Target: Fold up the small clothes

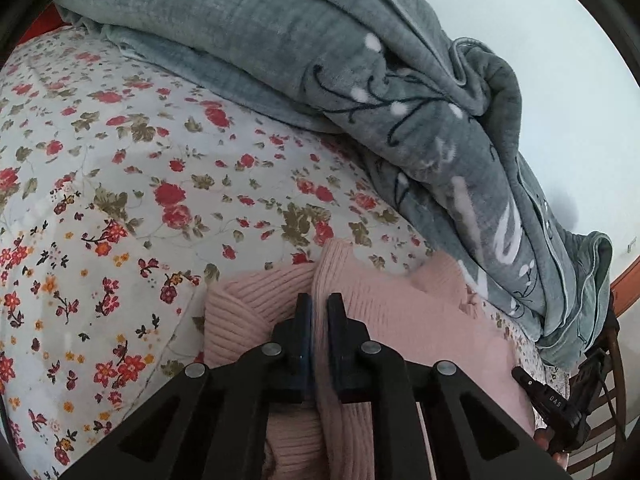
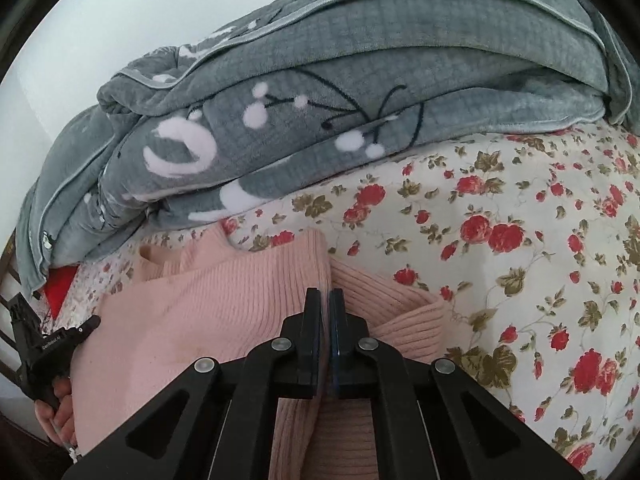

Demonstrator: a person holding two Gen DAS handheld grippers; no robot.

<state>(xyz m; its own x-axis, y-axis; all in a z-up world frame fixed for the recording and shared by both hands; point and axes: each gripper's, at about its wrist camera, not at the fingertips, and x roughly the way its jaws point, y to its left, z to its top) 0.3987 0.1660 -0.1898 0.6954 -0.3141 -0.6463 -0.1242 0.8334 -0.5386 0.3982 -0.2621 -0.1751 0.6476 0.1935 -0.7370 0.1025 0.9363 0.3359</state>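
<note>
On the floral bedsheet [image 1: 120,152], pink sweater [image 1: 400,320] pinched in left gripper [image 1: 319,304], right gripper [image 2: 325,300] likewise clamped on it.

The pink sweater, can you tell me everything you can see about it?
The sweater is pale pink ribbed knit, soft and rumpled, not yet folded flat. It lies on the flowery sheet, beside the grey blanket. A ribbed cuff or hem edge sticks out at one side. Both grippers, left and right, have jaws shut on raised folds of it.
</note>
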